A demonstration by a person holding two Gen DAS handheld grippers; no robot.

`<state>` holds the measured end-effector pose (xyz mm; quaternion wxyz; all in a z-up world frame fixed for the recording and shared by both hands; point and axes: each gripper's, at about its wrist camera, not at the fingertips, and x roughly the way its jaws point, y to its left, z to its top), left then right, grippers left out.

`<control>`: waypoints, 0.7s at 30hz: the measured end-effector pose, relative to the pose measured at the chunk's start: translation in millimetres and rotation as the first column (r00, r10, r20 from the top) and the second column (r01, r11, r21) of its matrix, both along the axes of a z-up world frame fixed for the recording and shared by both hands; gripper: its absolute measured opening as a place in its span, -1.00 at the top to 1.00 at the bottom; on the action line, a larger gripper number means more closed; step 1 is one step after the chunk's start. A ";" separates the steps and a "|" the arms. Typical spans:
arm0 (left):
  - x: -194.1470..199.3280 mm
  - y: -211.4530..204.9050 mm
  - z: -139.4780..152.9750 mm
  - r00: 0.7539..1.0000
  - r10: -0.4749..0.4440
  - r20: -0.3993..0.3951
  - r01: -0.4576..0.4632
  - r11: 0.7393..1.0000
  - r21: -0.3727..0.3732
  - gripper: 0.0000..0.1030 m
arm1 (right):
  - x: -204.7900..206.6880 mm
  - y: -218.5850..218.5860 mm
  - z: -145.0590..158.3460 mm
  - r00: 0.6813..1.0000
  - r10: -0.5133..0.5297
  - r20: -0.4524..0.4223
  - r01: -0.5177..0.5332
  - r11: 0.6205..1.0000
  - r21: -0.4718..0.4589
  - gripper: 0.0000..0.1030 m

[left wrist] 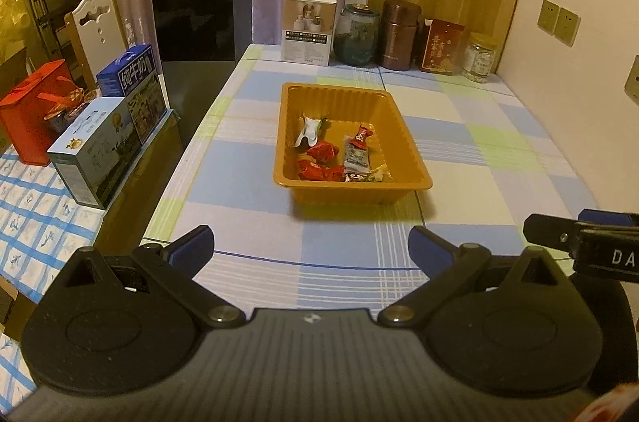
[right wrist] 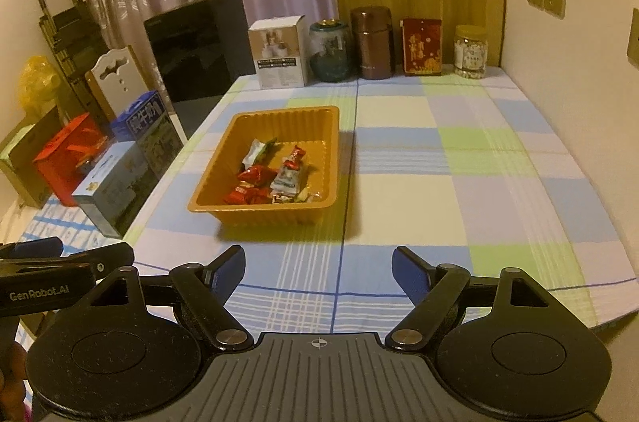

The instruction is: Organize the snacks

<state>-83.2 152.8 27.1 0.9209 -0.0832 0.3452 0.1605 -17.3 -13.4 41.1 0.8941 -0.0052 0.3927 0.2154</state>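
Note:
An orange plastic tray [left wrist: 411, 150] stands on the checked tablecloth, also in the right wrist view [right wrist: 223, 158]. In it lie several wrapped snacks: red candies [left wrist: 322, 151] [right wrist: 255, 176], a white-green wrapper [left wrist: 309, 130] [right wrist: 255, 151] and a grey-red packet [left wrist: 356, 152] [right wrist: 288, 174]. My left gripper [left wrist: 311, 246] is open and empty, held back over the near table edge. My right gripper [right wrist: 317, 268] is open and empty beside it. Each gripper's side shows in the other's view, the right one [left wrist: 583, 242] and the left one [right wrist: 68, 258].
Along the back edge stand a white box [left wrist: 309, 28], a green jar [left wrist: 356, 32], a brown canister [left wrist: 401, 34], a red box [left wrist: 442, 46] and a clear jar [left wrist: 481, 56]. At left are a black appliance [left wrist: 199, 10], milk cartons [left wrist: 131, 86] and a red bag [left wrist: 36, 110].

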 end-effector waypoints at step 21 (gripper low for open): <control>-4.1 -13.8 -1.0 0.999 -0.029 0.016 0.028 0.999 0.029 -0.99 | -4.4 -5.4 0.4 1.000 -0.025 0.018 0.025 1.000 0.003 -0.56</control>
